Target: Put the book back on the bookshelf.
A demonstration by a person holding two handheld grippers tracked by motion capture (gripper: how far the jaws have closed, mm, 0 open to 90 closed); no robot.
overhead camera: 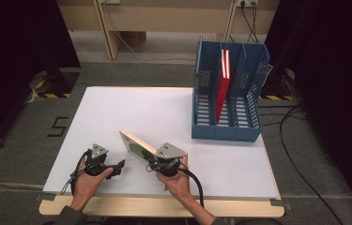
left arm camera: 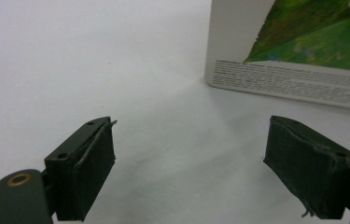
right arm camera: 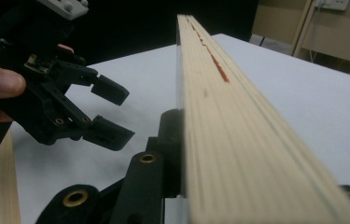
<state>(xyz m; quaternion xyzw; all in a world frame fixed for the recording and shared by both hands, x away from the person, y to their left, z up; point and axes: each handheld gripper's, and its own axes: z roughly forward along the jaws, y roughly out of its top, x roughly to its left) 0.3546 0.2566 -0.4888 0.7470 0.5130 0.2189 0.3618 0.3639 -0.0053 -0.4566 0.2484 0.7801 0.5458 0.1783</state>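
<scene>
High view looks down; tool views sit close, sharing the book (overhead camera: 136,147)

In the left gripper view the book (left arm camera: 303,51) is cut off by the top and right edges, its small print blurred beyond reading.

I see a book (overhead camera: 133,146) with a green painted cover, a blue rack (overhead camera: 227,129) holding a red book (overhead camera: 222,89), a white table (overhead camera: 131,112).

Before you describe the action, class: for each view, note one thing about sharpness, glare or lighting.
High view: dark surroundings, the white table glares, and the red book in the blue file rack shines. Left gripper view: the near pads are soft, the book cover sharper. Right gripper view: the book's page edge blurs close up.
</scene>
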